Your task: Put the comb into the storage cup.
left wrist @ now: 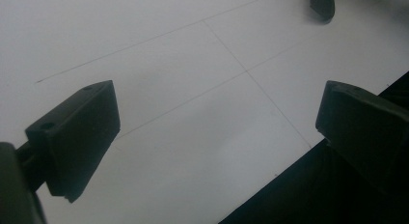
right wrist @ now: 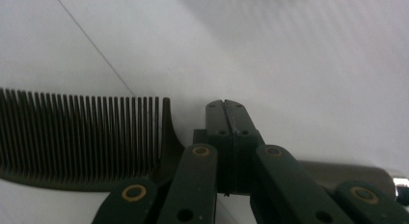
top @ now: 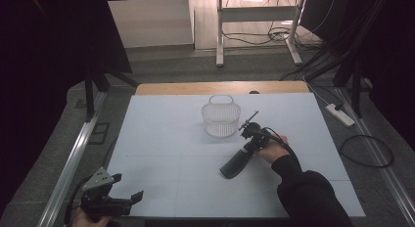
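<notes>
Item 1, nearest: left gripper point(top: 128, 198), held low at the front left corner of the white tabletop point(top: 161, 139). Jaws spread wide with nothing between them, bare surface beneath; idle.

Item 2, mid-table: black comb point(top: 236, 164), lying flat to the right of centre, teeth end toward the front, handle running back toward the right hand point(top: 274, 149).

Item 3: right gripper point(right wrist: 225, 108), jaws pressed fully together over the comb's handle where the teeth stop (the right gripper view puts the handle beneath the linkage, not visibly between the pads). Whether anything is actually pinched cannot be told.

Item 4, beyond: small clear basket point(top: 220, 117) with a loop handle, upright, just past the gripper, apart from the comb.

Step in hand, as judged: securing the comb for a lift. The next move likely calls for reopening, straddling the handle, clamping firmly, then carrying it to the basket.
</notes>
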`<state>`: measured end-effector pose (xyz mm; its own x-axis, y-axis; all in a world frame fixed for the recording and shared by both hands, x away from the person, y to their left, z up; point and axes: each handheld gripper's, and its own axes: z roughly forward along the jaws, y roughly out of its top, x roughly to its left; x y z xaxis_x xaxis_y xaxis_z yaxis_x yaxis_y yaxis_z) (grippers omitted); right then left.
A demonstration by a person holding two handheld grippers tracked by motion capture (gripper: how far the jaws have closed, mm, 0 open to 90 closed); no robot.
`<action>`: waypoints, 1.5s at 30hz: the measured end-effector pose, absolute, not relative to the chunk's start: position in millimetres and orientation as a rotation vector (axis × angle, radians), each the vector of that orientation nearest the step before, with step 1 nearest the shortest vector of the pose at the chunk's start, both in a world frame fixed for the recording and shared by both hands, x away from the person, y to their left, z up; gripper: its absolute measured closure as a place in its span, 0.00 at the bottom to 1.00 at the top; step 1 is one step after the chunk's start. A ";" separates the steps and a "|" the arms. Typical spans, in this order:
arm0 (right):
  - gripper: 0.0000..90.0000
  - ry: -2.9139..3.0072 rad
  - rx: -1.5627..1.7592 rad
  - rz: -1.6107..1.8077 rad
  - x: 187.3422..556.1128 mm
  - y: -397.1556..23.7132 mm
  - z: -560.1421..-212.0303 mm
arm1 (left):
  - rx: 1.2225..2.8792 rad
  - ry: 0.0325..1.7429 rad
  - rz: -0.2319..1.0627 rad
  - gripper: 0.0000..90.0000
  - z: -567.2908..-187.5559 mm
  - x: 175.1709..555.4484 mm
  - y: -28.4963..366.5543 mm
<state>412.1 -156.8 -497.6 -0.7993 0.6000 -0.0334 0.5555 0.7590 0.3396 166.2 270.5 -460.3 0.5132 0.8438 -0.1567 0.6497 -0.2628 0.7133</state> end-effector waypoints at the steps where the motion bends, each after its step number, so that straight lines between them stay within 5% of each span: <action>1: 0.99 2.816 0.931 0.475 411.2 -158.8 -497.4 | 2.005 1.218 0.329 0.03 -460.3 166.2 270.5; 45: 0.99 2.827 1.052 0.514 343.9 -233.9 -494.6 | 2.010 1.218 0.327 0.03 -460.0 166.9 270.1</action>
<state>343.9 -233.9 -494.6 -0.7606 0.6480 0.0403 0.6208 0.7076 0.3377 166.9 270.1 -460.0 0.5144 0.8431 -0.1567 0.6517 -0.2656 0.7105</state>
